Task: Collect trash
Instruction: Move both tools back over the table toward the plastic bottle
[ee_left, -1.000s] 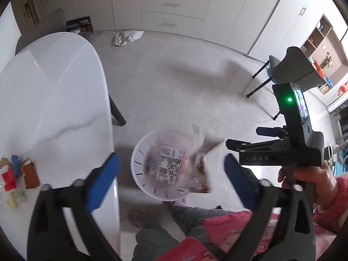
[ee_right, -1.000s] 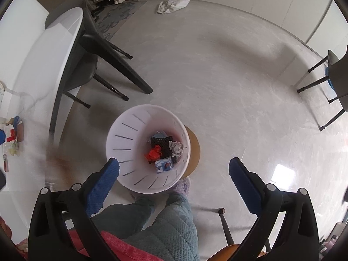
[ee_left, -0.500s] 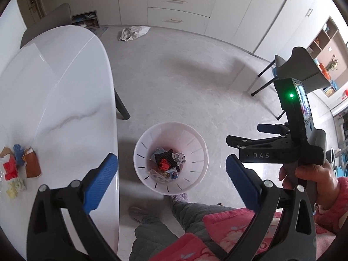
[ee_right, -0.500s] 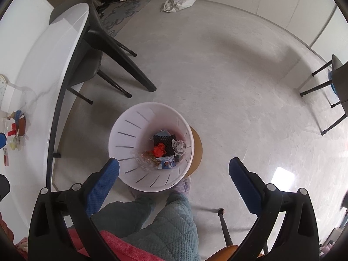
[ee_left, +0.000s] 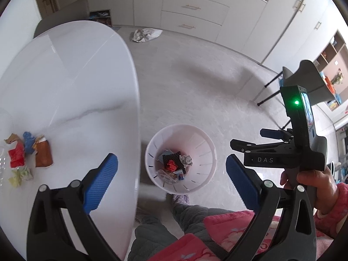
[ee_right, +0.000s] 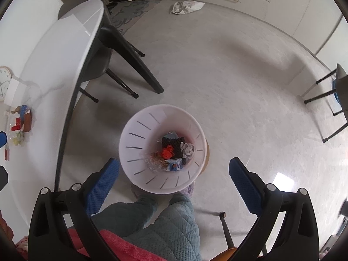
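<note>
A white slotted bin [ee_left: 204, 150] [ee_right: 132, 130] stands on the floor beside the white oval table [ee_left: 65, 76]. Inside it lie black foam [ee_right: 174, 142], a red scrap [ee_right: 167, 152], crumpled paper [ee_right: 188, 149], a clear wrapper [ee_right: 155, 158] and a blue packet [ee_right: 175, 165]. On the table's left lie a red wrapper [ee_left: 16, 157], a blue crumple [ee_left: 28, 143], a brown wrapper [ee_left: 43, 155] and a yellowish scrap [ee_left: 20, 175]. My left gripper [ee_left: 171, 161] is open and empty above the bin and table edge. My right gripper [ee_right: 173, 163] hangs open and empty over the bin.
A hand [ee_left: 313, 178] holds the right gripper body [ee_left: 282, 158]. The person's quilted legs [ee_right: 174, 217] stand just below the bin. Dark table legs [ee_right: 130, 54], a chair [ee_left: 308, 82] at right and a plastic bag [ee_right: 187, 6] on the far floor. A clock [ee_right: 4, 80] lies on the table.
A clear wrapper that was falling from my left gripper now lies in the bin. The left gripper has swung left, showing more of the table. The right gripper has barely moved.
</note>
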Available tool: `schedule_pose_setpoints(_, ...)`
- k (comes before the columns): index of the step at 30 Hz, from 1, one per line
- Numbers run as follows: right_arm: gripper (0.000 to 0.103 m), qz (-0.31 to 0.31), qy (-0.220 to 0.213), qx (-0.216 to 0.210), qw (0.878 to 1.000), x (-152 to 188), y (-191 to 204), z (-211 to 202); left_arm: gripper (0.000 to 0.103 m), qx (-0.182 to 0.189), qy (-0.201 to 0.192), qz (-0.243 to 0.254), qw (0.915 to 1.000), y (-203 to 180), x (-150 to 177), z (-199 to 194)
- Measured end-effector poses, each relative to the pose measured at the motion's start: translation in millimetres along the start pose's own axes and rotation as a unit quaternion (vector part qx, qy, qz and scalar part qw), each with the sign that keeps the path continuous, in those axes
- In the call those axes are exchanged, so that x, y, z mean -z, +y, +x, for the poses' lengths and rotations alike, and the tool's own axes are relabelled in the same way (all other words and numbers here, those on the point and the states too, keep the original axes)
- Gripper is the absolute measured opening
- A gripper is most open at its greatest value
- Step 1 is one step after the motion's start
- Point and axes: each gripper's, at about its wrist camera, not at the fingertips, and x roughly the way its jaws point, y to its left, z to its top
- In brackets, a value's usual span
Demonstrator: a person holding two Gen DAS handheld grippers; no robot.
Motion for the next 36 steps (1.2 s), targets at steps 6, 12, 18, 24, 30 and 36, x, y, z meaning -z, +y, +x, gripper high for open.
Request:
schedule_pose_setpoints(6, 0.1, -0.035, -0.003, -0.013, 0.999, -9.0, 41.9, 1.6, 0.095, -0.03, -0.013, -0.044, 0.9985, 39.7, 12.4, -15.4)
schedule_pose_setpoints(12, 0.1, -0.088, 0.007, -0.033, 0.996, -17.2, 97.4, 13.1, 0.095, -0.069, -0.023, -0.116, 0.9906, 96.3, 36.4, -36.2)
schedule_pose_setpoints(18, 0.1, -0.155, 0.019, -0.053, 0.986, -20.3, 166.5, 24.0, 0.095, -0.099, -0.034, -0.202, 0.9739, 161.7, 65.6, -57.2)
schedule_pose_setpoints(24, 0.1, -0.198, 0.025, -0.067, 0.978, -19.5, 219.1, 27.4, 0.095, -0.135, -0.039, -0.248, 0.9585, 210.4, 90.8, -72.0)
schedule_pose_setpoints(30, 0.1, -0.231, 0.034, -0.078, 0.969, -17.6, 264.2, 33.3, 0.095, -0.169, -0.032, -0.249, 0.9531, 254.1, 107.9, -78.7)
schedule_pose_setpoints(36, 0.1, -0.264, 0.041, -0.077, 0.961, -17.9, 307.4, 39.5, 0.095, -0.21, -0.014, -0.193, 0.9582, 316.7, 108.1, -74.1)
